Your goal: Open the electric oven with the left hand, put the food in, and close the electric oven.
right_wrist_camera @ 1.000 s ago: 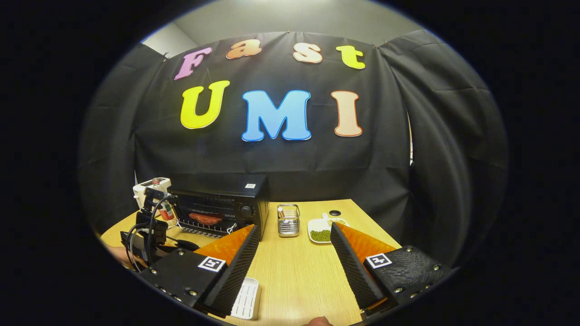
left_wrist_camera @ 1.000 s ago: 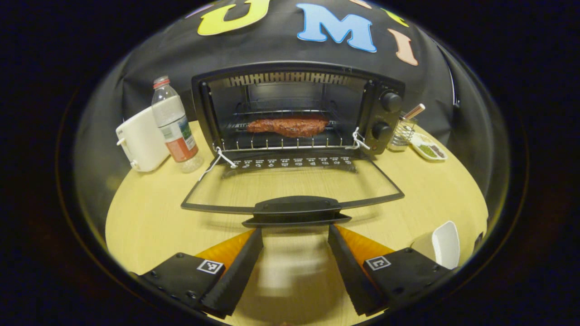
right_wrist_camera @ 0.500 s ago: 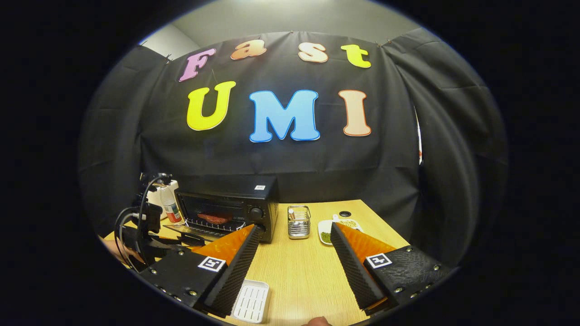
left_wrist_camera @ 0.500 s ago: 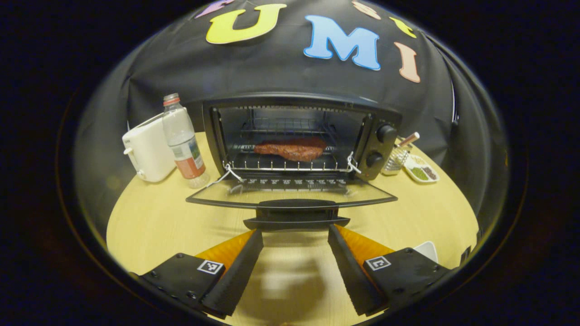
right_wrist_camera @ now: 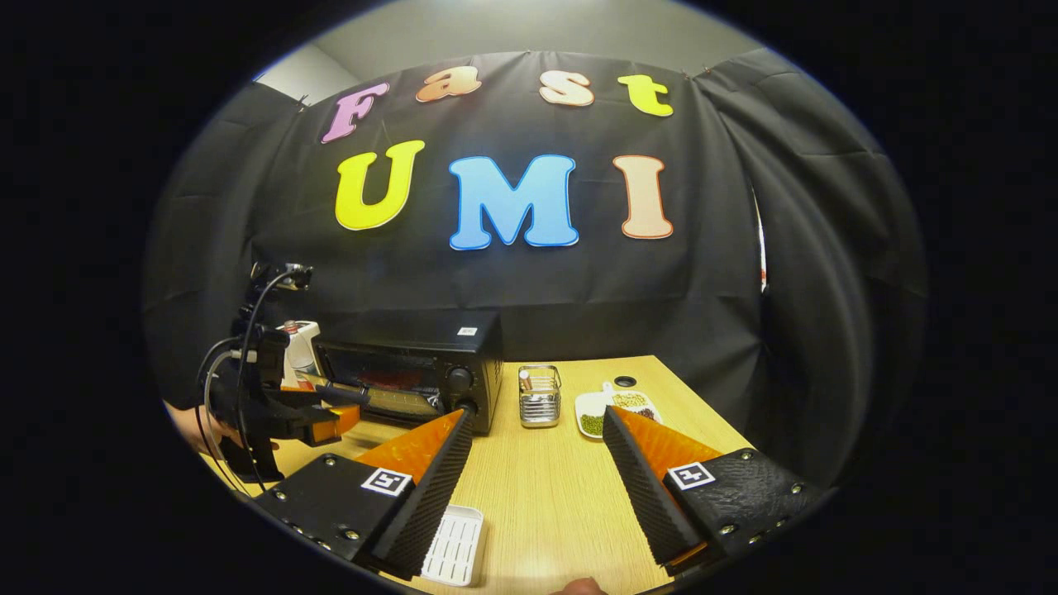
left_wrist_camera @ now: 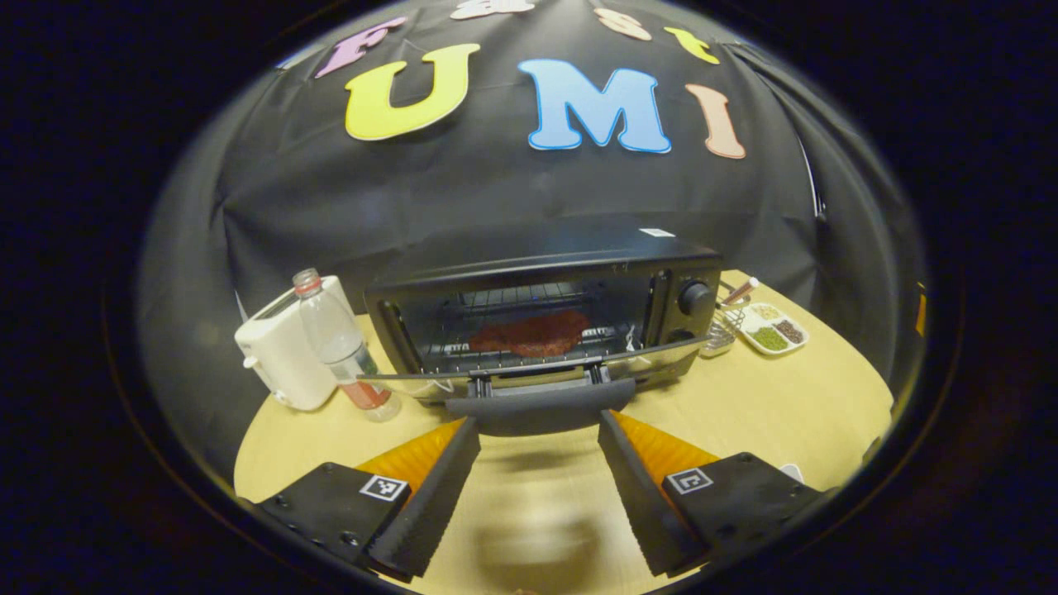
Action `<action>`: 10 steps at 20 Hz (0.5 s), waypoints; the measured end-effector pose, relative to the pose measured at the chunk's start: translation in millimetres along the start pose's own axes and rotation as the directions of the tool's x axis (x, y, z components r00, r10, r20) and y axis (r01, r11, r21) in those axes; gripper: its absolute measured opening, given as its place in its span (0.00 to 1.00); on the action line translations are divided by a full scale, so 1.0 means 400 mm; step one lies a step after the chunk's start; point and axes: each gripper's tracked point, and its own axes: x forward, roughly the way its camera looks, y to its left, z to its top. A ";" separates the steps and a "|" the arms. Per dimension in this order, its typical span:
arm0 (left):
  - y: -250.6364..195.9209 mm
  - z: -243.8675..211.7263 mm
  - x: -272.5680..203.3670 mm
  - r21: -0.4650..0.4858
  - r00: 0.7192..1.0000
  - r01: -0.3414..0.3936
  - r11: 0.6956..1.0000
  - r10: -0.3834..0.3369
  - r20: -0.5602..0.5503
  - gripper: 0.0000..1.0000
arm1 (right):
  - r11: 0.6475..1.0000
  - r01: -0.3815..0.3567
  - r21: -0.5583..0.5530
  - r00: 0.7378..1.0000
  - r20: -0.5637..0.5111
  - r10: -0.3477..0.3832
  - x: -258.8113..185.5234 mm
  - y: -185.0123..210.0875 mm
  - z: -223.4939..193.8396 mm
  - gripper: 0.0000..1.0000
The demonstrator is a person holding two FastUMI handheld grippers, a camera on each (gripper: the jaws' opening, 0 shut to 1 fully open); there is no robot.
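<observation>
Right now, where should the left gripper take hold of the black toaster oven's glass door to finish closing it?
Judging by its shape, grip the black bar handle along the front edge of the half-raised glass door. Come from the front, beneath it: it juts toward the open left gripper, spanning the gap between both fingers.

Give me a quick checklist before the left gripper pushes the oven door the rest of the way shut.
1. Food inside: ok. The meat lies on the rack inside the oven.
2. Door state: not ok yet. The door is partly raised, not latched.
3. Left gripper at the handle: ok. Its jaws are open, with the handle just ahead of the tips; contact cannot tell.
4. Door path: ok. The bottle and toaster stand to one side.
5. Right gripper: ok. It is open, over the table, apart from the oven.
</observation>
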 end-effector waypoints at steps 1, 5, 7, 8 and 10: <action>0.002 0.012 0.003 -0.016 1.000 -0.001 1.000 0.001 0.006 0.98 | 1.000 0.002 0.002 1.000 -0.005 -0.002 0.000 -0.003 -0.004 0.97; 0.007 0.061 0.021 -0.068 0.998 -0.001 0.998 0.005 0.057 0.98 | 1.000 0.011 0.007 1.000 -0.016 -0.011 0.000 -0.010 -0.014 0.97; 0.008 0.097 0.014 -0.068 0.994 0.001 0.998 0.006 0.110 0.96 | 1.000 0.013 0.006 1.000 -0.007 -0.013 -0.002 -0.014 -0.009 0.97; 0.012 0.121 0.000 -0.064 0.990 -0.002 0.998 0.011 0.141 0.98 | 1.000 0.011 0.008 1.000 -0.004 -0.011 -0.012 -0.014 -0.009 0.97; 0.009 0.167 -0.038 -0.059 0.980 -0.007 0.998 0.018 0.198 1.00 | 1.000 0.007 0.011 1.000 0.006 -0.007 -0.018 -0.020 -0.002 0.97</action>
